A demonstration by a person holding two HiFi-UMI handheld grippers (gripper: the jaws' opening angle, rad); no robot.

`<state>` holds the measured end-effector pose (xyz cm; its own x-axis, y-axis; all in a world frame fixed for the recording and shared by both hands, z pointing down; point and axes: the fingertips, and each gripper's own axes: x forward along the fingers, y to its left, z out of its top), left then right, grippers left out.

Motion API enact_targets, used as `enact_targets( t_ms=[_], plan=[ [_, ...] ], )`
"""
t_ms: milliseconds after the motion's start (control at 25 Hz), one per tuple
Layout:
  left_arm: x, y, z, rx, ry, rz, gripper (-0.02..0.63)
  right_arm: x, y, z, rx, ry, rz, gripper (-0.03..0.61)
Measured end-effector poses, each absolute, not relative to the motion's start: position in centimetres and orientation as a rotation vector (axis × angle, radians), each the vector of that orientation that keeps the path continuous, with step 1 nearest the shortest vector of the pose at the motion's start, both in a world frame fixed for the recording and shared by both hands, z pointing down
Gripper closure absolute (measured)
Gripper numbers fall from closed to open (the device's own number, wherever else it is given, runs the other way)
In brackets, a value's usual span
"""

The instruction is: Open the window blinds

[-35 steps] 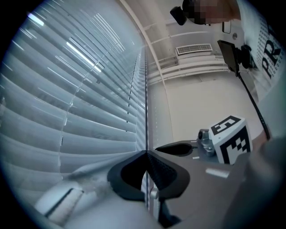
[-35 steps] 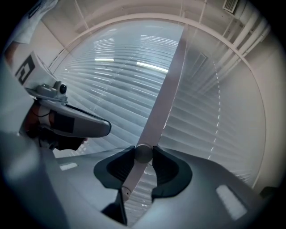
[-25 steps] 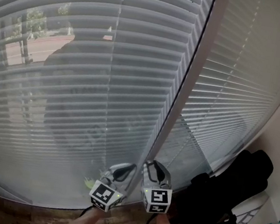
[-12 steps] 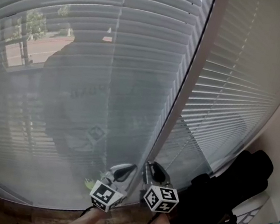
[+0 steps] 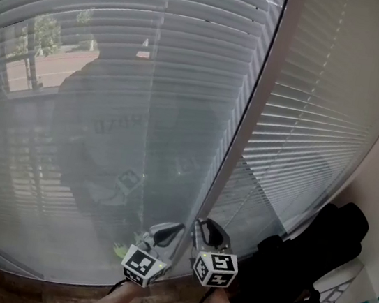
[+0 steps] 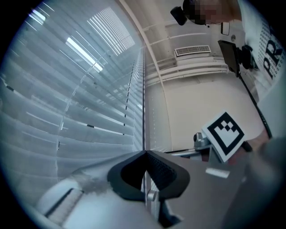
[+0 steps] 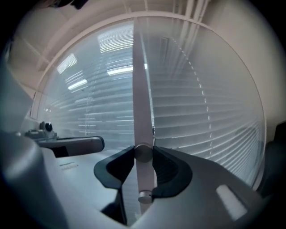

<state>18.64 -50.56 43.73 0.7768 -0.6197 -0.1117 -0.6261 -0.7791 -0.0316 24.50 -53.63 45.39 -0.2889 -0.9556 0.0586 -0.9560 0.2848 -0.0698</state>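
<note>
The right gripper [image 7: 143, 155] has rolled, and the slats of the left blind [image 5: 117, 66] now let more of the outdoors through. Its fingers clamp the one tilt wand [image 7: 141, 89], which rises straight up from between them. In the head view the wand is lost against the frame post [image 5: 244, 141]. The left gripper [image 6: 145, 154], just beside the right one, has its fingertips together. Whether the thin line [image 6: 143, 103] above them is a cord is unclear. There are two blinds, counting the right blind [image 5: 306, 129], and two grippers.
</note>
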Motion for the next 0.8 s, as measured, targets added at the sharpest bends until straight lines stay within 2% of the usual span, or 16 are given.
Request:
enact_targets(
  t_ms=[280, 520, 800],
  plan=[
    [19.0, -50.6, 44.0, -2.894, 1.005, 0.156, 0.621, 23.5, -53.0, 44.5, 1.712, -2.268, -0.348, 0.437],
    [19.2, -50.5, 43.5, -2.896, 1.021, 0.155, 0.621, 22.8, -53.6, 44.8, 1.609, -2.081, -0.570, 0.433],
    [19.1, -50.6, 43.8, -2.898, 1.029, 0.146, 0.621, 22.7, -53.6, 45.1, 1.601, -2.047, -0.660, 0.434]
  ],
)
